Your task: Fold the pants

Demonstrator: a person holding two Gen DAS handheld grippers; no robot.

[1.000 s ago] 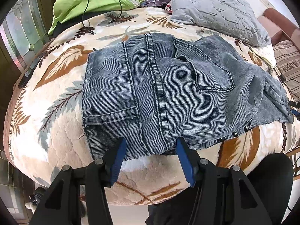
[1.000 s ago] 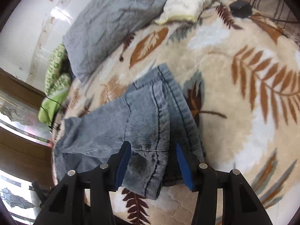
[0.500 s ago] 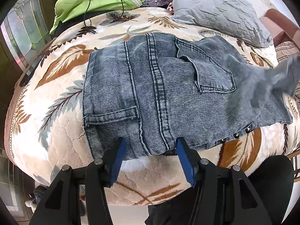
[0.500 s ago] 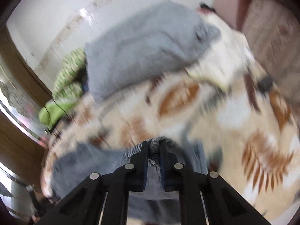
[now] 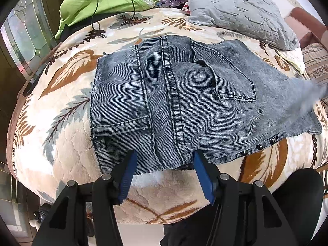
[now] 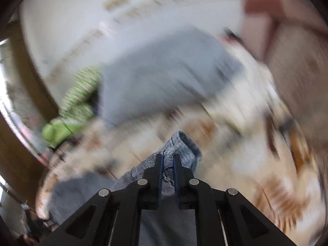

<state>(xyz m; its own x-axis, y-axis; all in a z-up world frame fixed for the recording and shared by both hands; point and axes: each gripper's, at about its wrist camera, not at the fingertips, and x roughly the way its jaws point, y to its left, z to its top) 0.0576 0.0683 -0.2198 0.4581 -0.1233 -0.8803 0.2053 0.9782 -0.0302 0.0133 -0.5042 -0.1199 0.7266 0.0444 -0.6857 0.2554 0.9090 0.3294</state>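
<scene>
Grey-blue denim pants (image 5: 180, 102) lie on the leaf-patterned blanket (image 5: 67, 75), back pockets up, waistband toward me. My left gripper (image 5: 164, 162) is open, its blue pads straddling the waistband edge, not closed on it. My right gripper (image 6: 168, 160) is shut on a bunched end of the pants (image 6: 180, 143) and holds it up off the bed. That lifted part shows as a blurred grey streak at the right of the left wrist view (image 5: 307, 96).
A grey pillow (image 5: 235, 10) lies at the back of the bed. Green bedding (image 5: 102, 2) with a black cable lies at the back left. A window is at the left. A striped cushion (image 5: 315, 61) is at the right. The right wrist view is motion-blurred.
My right gripper closed on the pants' end and lifted it up off the bed, moving fast. My left gripper stayed open at the waistband.
</scene>
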